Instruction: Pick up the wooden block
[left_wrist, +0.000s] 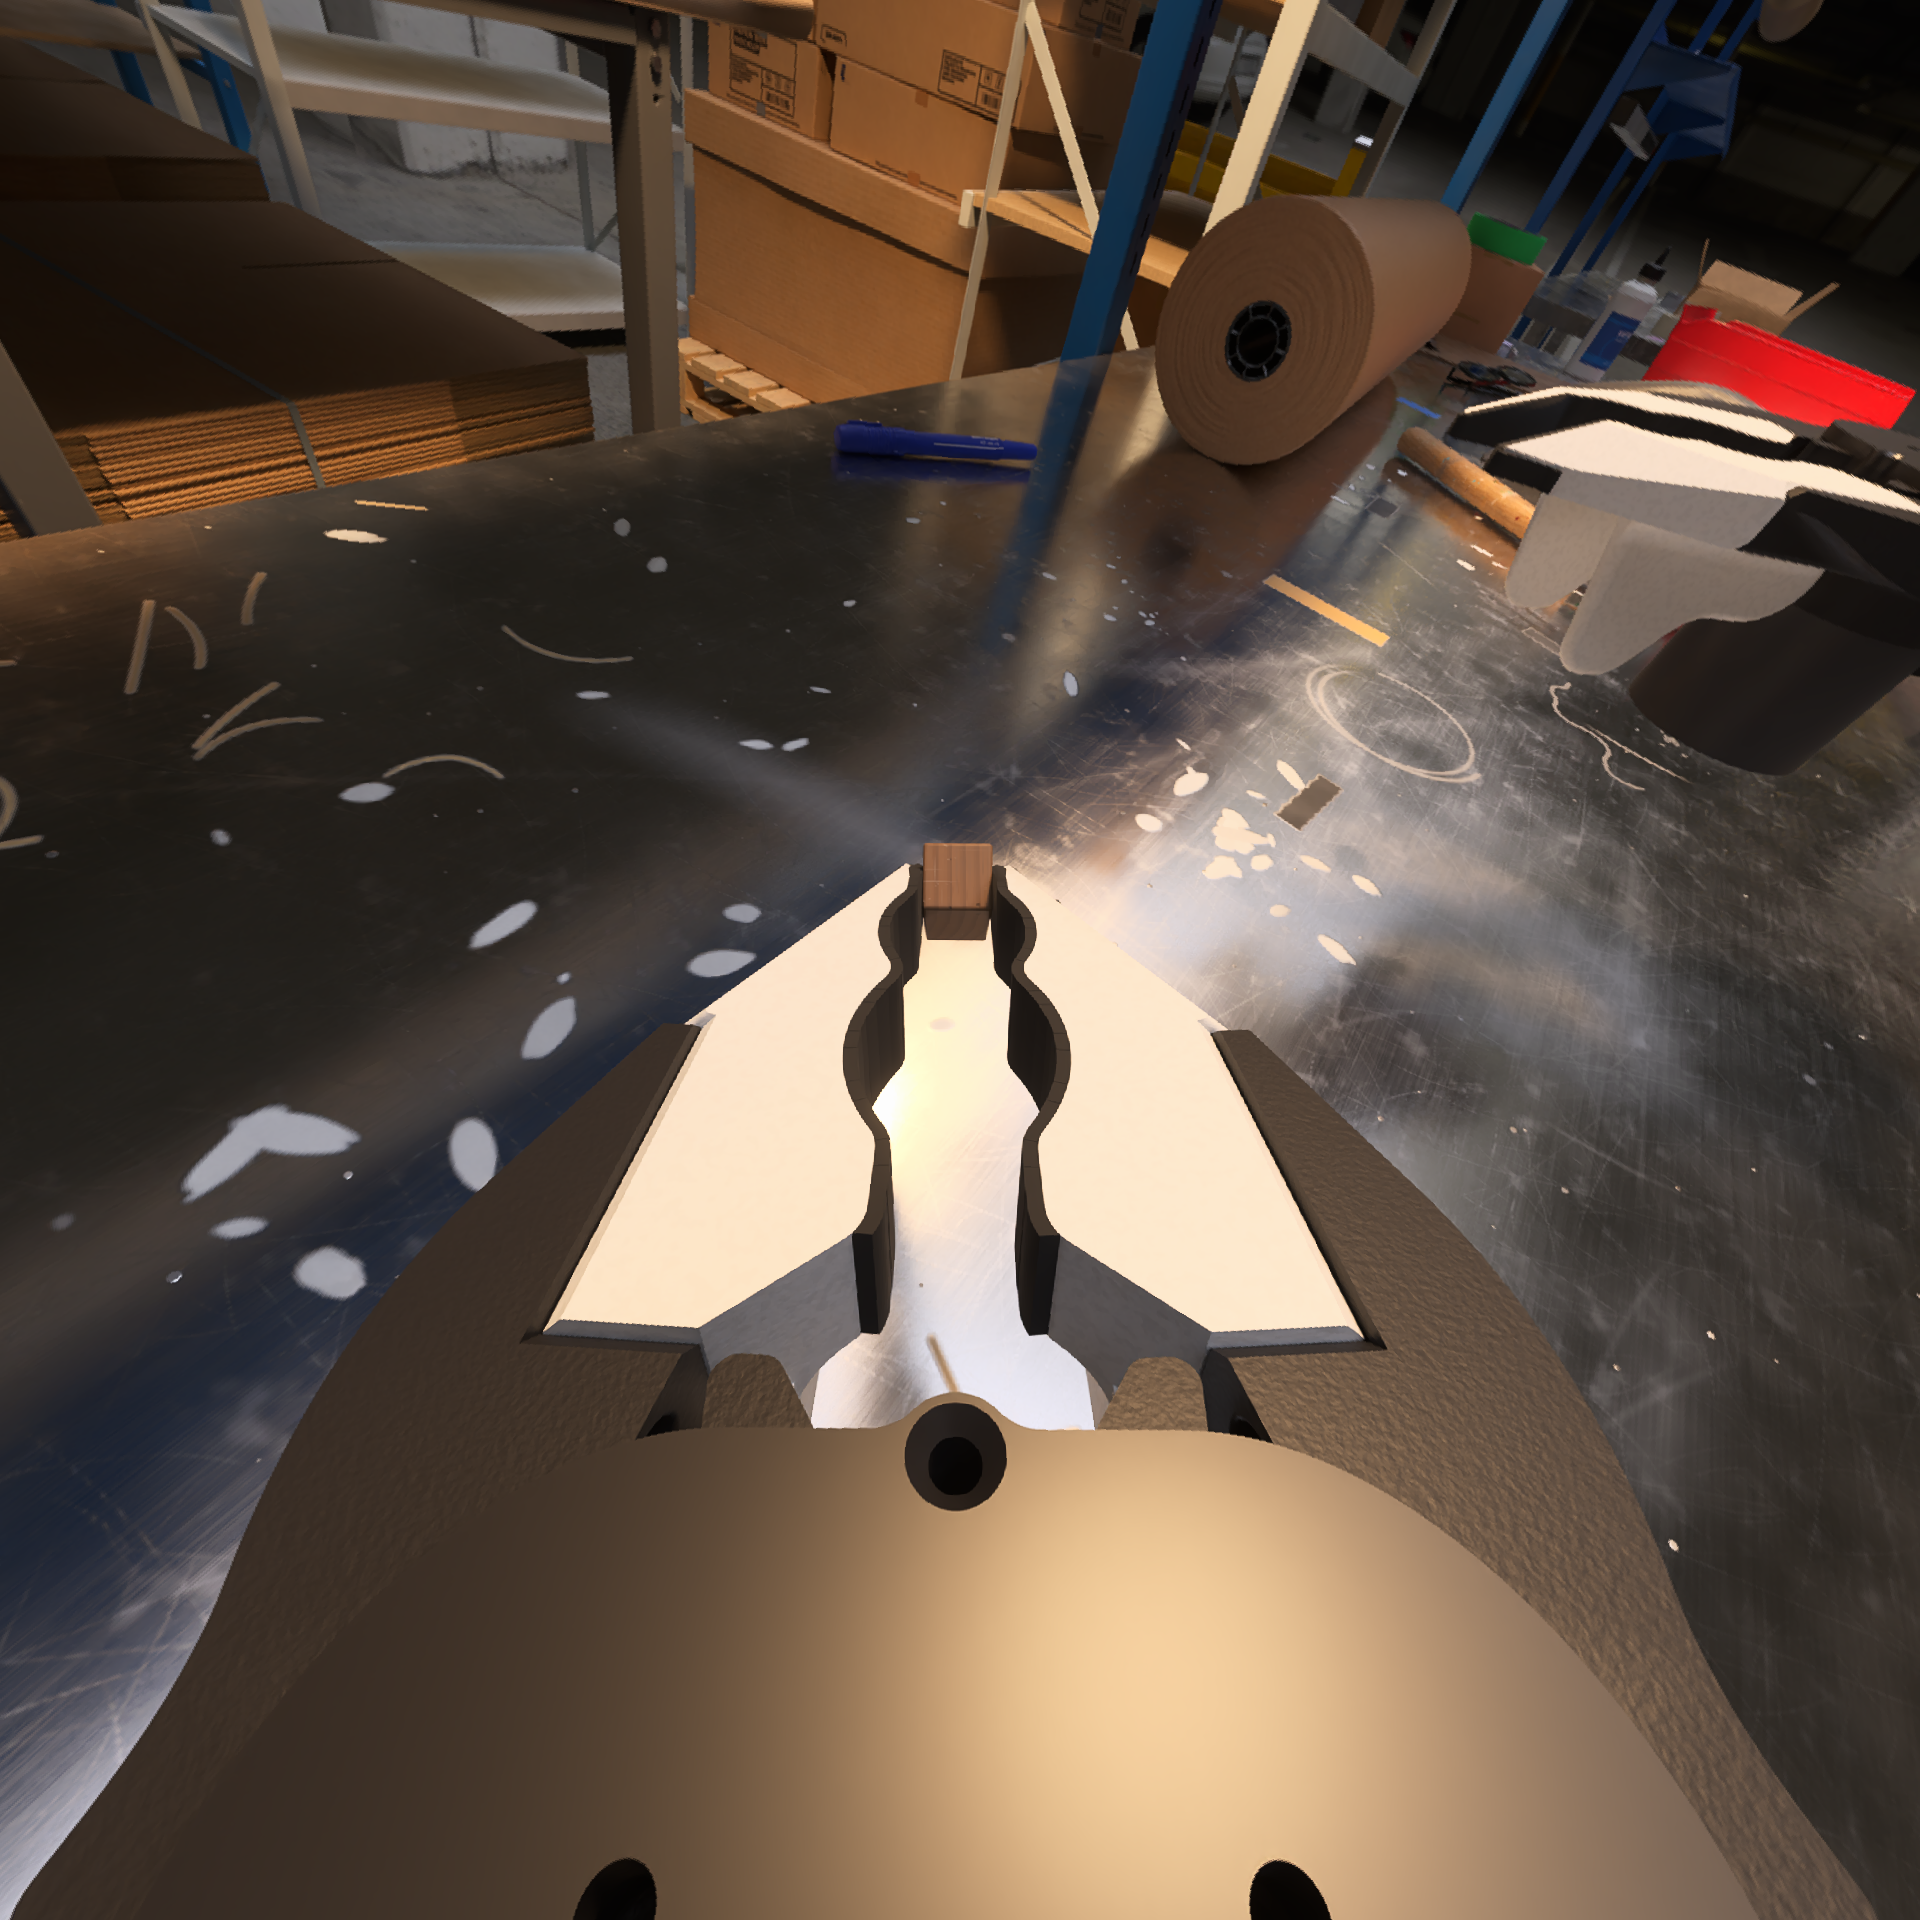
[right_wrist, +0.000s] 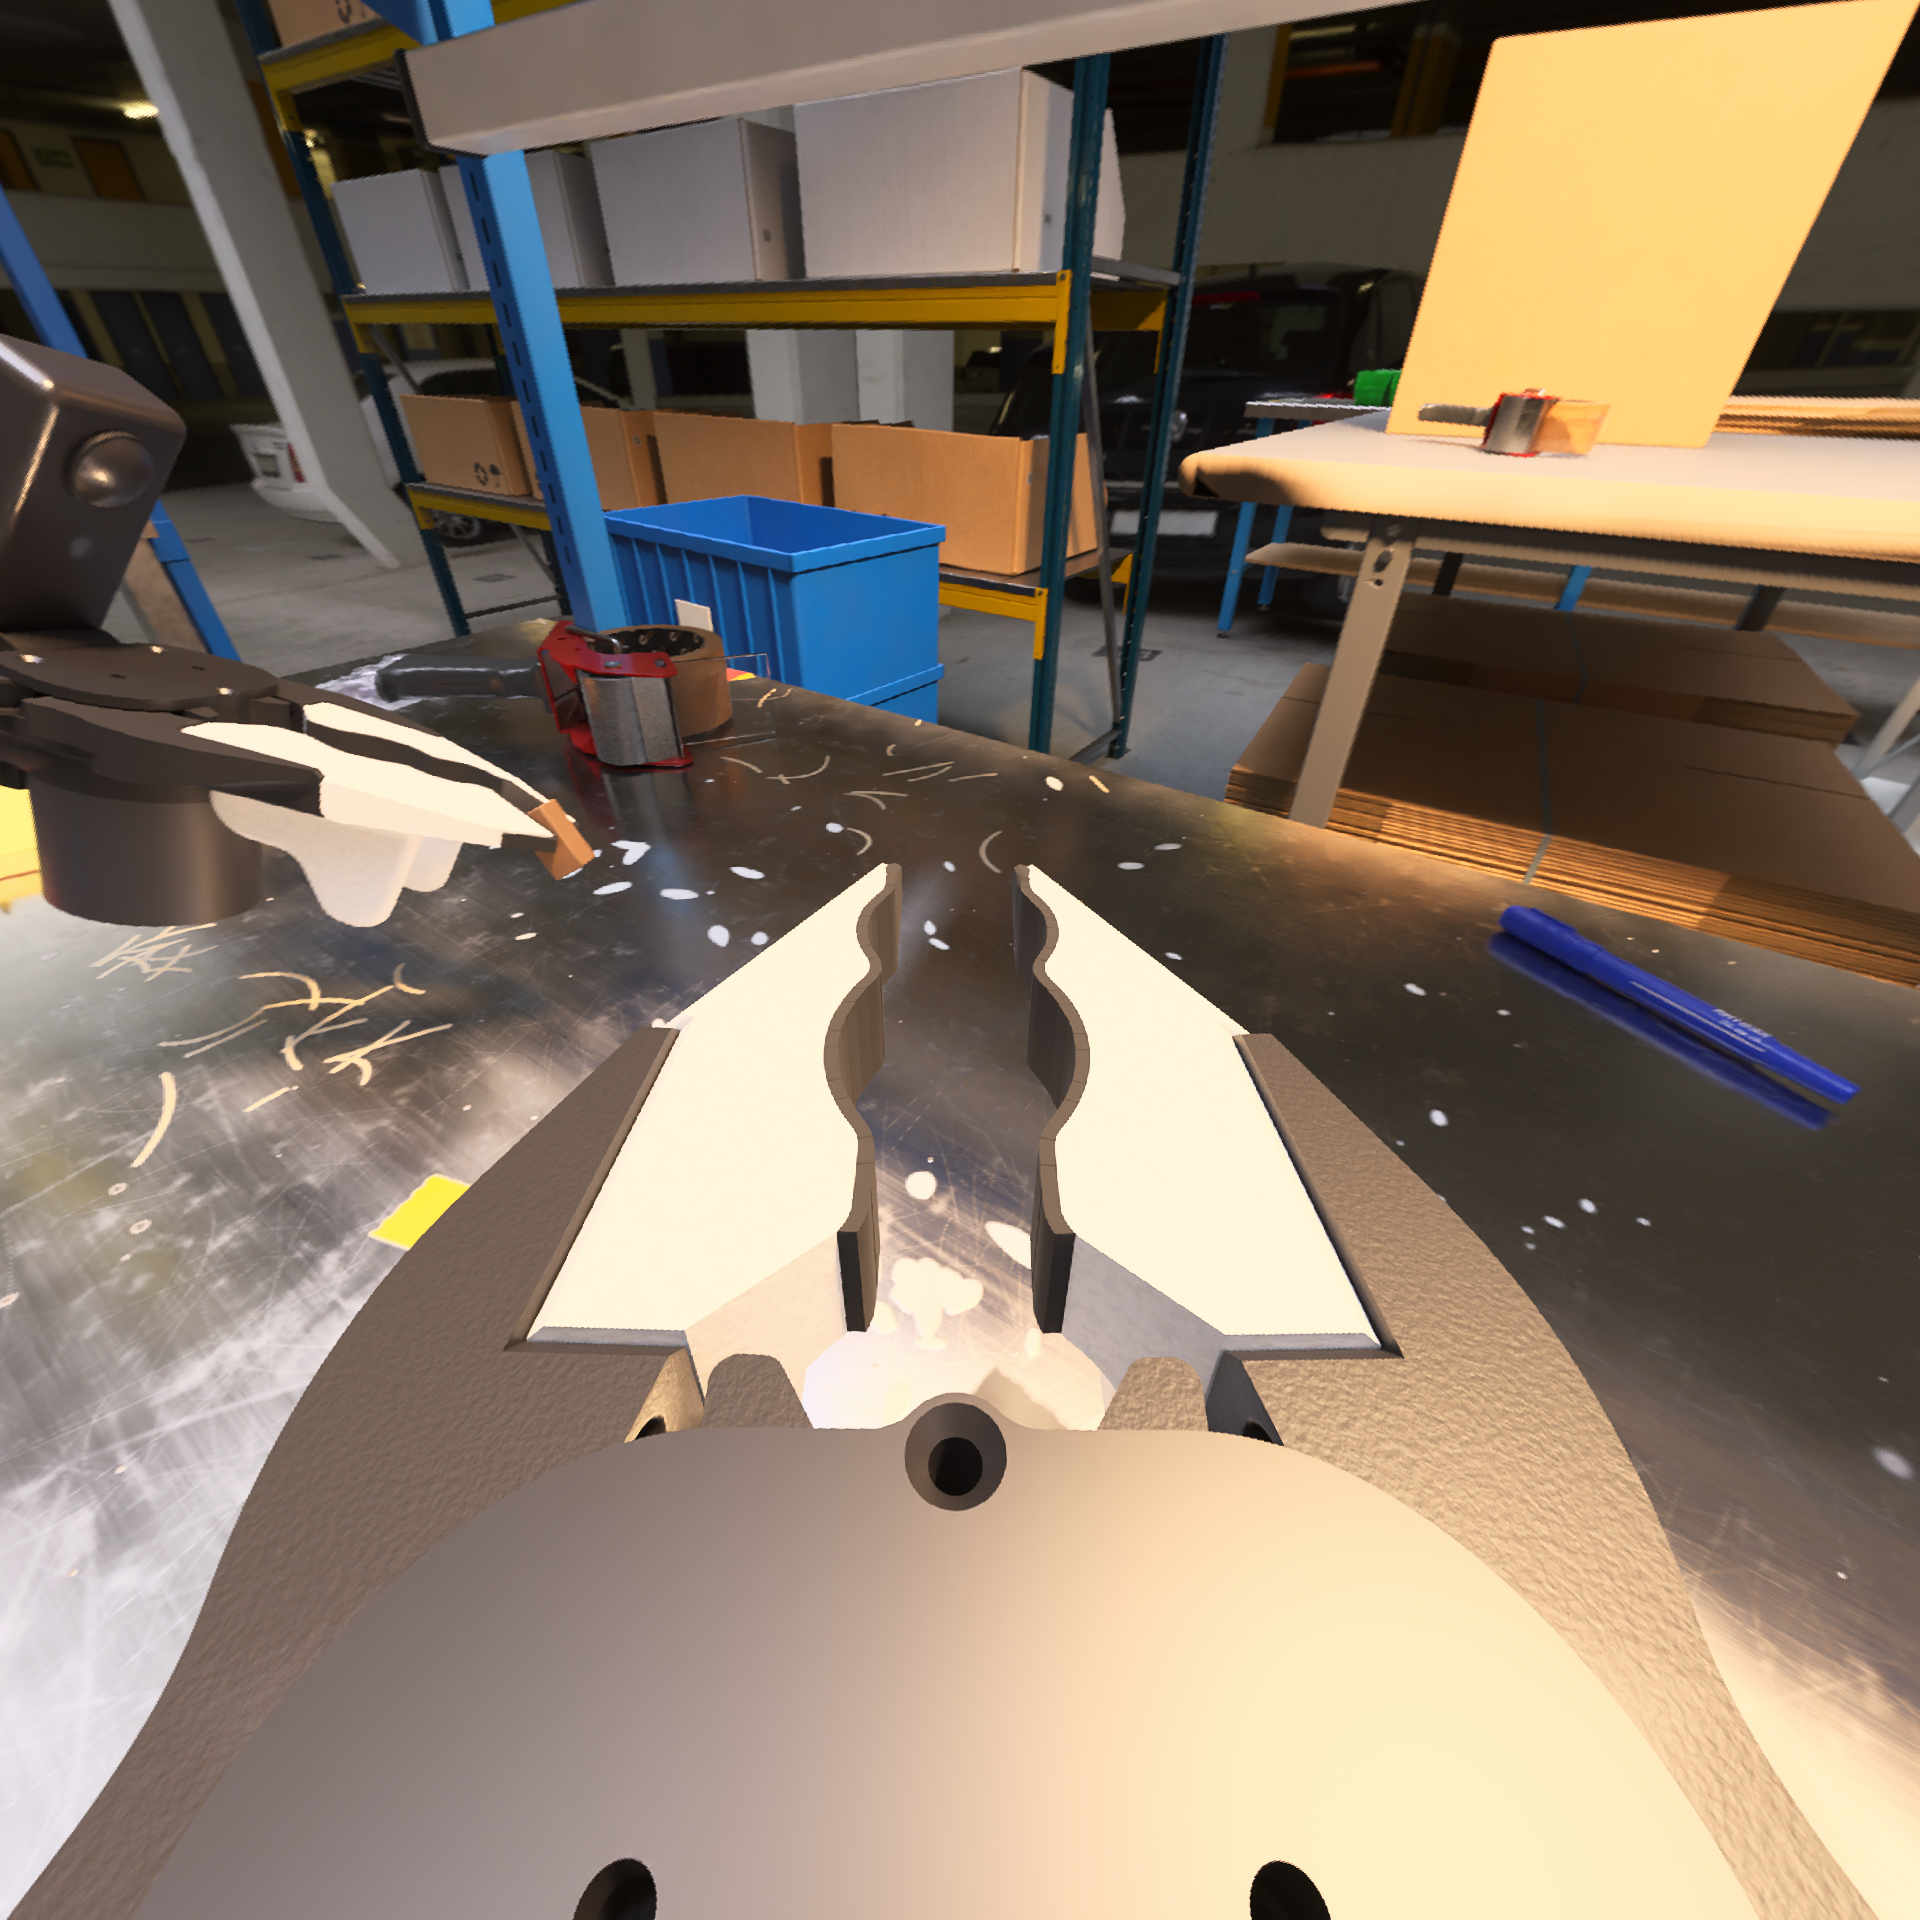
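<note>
The wooden block (left_wrist: 956, 883) is a small brown cube pinched between the tips of my left gripper (left_wrist: 956, 902), which is shut on it. In the right wrist view the left gripper (right_wrist: 535, 816) enters from the left and holds the block (right_wrist: 566, 840) a little above the scratched metal table (right_wrist: 1351, 1143). My right gripper (right_wrist: 956, 883) is open and empty, above the table to the right of the block. It also shows at the right edge of the left wrist view (left_wrist: 1486, 436).
A brown paper roll (left_wrist: 1309, 322) and a blue marker (left_wrist: 935, 445) lie at the table's far side. A red tape dispenser (right_wrist: 623, 691) sits beyond the left gripper. A blue bin (right_wrist: 790, 592), shelves and cardboard boxes stand past the table edge.
</note>
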